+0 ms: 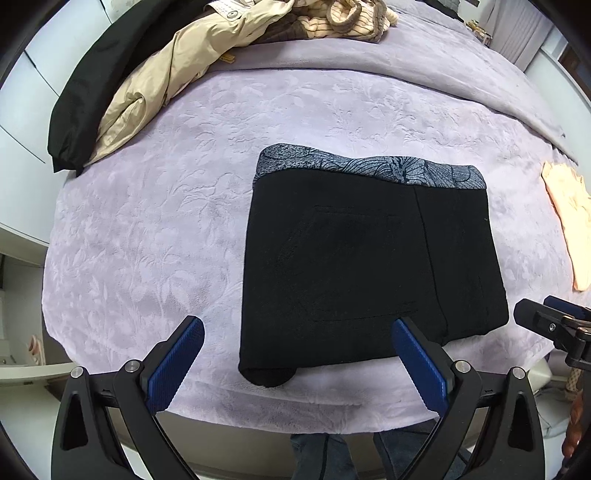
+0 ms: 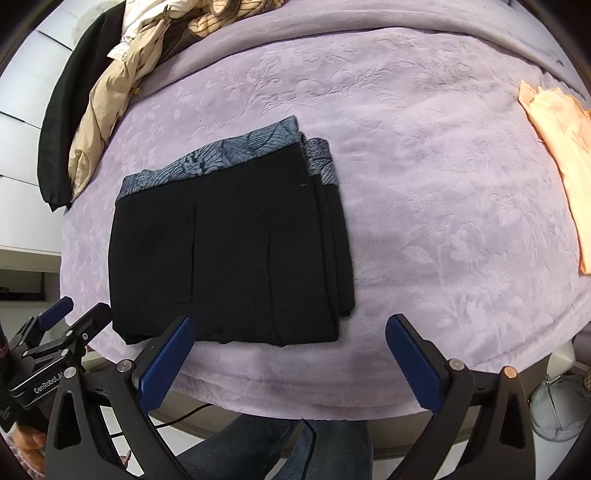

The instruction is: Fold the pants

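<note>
Black pants [image 1: 369, 258] lie folded into a compact rectangle on the lilac bedspread [image 1: 155, 229], with a blue-grey patterned waistband [image 1: 369, 168] along the far edge. The right wrist view shows the same folded pants [image 2: 229, 251], layers stacked at their right side. My left gripper [image 1: 299, 343] hangs open just short of the pants' near edge, nothing between its blue pads. My right gripper [image 2: 291, 347] is open too, near the bed's front edge, holding nothing. The right gripper [image 1: 554, 325] shows at the right edge of the left wrist view, and the left gripper [image 2: 59, 325] at the left edge of the right wrist view.
A beige jacket [image 1: 177, 74], a black garment [image 1: 96, 81] and striped clothes [image 1: 354, 18] are piled at the far left of the bed. A folded peach cloth [image 2: 561, 155] lies at the right. The person's legs [image 2: 295, 450] stand below the bed's near edge.
</note>
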Motion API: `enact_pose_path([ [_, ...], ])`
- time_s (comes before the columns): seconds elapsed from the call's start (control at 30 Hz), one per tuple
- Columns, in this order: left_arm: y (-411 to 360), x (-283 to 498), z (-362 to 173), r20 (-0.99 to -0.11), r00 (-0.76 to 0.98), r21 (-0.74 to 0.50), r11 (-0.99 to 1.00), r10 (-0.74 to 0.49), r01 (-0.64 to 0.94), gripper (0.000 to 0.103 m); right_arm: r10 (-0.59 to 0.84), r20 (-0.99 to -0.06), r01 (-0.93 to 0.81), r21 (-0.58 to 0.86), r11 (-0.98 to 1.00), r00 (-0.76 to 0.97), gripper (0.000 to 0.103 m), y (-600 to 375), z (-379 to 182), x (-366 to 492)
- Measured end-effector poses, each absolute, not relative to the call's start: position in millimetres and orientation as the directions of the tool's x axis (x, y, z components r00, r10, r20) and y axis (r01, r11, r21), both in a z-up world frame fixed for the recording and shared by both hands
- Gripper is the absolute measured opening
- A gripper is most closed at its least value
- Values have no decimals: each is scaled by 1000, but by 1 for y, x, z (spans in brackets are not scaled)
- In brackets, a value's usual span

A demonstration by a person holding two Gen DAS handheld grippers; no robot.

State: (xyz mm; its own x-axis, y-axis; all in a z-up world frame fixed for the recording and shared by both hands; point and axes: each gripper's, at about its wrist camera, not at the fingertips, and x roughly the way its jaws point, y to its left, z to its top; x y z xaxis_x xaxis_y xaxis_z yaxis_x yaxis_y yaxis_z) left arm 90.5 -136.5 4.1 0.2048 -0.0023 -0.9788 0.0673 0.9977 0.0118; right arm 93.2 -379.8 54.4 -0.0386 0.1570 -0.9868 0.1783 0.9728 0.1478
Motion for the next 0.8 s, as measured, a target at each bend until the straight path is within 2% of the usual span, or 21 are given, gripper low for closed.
enact_pose_path([
  [0.8,-125,64,14,-973,229,26,995,4,95,102,72,-997,142,75,987,27,103,-334,83,72],
])
